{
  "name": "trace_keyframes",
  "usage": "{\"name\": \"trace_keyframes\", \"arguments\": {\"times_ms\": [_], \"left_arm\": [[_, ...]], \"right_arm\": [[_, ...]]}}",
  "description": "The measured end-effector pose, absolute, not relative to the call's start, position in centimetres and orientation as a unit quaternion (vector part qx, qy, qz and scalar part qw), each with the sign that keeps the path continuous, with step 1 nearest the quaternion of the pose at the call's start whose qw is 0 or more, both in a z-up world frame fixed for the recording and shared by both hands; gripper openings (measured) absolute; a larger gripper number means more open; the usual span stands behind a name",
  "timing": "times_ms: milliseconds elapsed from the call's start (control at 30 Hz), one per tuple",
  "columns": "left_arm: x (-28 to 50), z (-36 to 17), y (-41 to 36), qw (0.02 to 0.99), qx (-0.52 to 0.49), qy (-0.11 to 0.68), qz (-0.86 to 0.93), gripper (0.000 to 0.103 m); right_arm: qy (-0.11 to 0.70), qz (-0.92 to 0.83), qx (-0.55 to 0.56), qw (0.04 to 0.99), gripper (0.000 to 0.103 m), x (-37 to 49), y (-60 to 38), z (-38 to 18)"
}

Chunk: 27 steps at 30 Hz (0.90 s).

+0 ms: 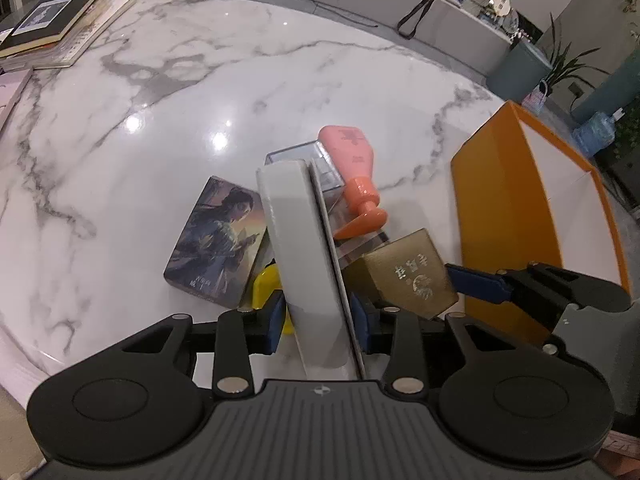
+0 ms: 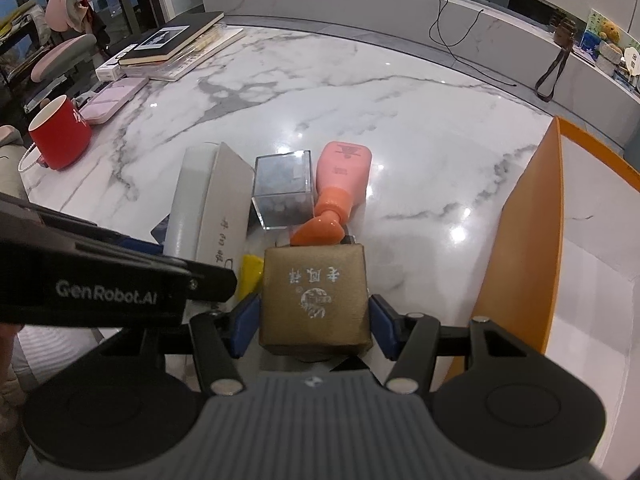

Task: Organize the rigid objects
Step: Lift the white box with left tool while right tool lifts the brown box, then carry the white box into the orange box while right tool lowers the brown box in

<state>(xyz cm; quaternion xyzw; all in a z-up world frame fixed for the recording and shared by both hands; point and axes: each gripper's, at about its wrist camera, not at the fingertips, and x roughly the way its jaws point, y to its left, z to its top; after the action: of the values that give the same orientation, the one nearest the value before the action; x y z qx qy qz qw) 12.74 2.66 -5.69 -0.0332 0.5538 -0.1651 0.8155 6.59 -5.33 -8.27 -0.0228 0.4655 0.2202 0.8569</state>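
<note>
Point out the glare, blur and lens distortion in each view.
Left wrist view: lamp glare spots on the marble table, the orange box slightly smeared, table edge bowed by the fisheye. Right wrist view: glare beside the pink bottle, sharp print on the gold box, dark rounded corners.

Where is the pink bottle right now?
The pink bottle lies on the marble table, just right of the clear cube, its orange cap pointing toward the gold box in the right claw.
</note>
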Motion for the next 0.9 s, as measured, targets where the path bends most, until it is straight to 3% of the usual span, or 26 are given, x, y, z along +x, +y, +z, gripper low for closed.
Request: {"name": "trace_keyframes", "arguments": {"times_ms": [400, 900], "left_arm": [[12.6, -6.4, 3.6, 0.822, -0.063, 0.538, -0.179, 0.033], [9.3, 2.9, 1.8, 0.866, -0.065, 0.435, -0.238, 0.033]], "right_arm": [[0.453, 0.219, -0.028, 0.864, 0.059, 6.4, -5.0, -8.2], [0.323, 0.146, -0.004, 0.935, 0.059, 1.8, -10.5, 0.5]]}}
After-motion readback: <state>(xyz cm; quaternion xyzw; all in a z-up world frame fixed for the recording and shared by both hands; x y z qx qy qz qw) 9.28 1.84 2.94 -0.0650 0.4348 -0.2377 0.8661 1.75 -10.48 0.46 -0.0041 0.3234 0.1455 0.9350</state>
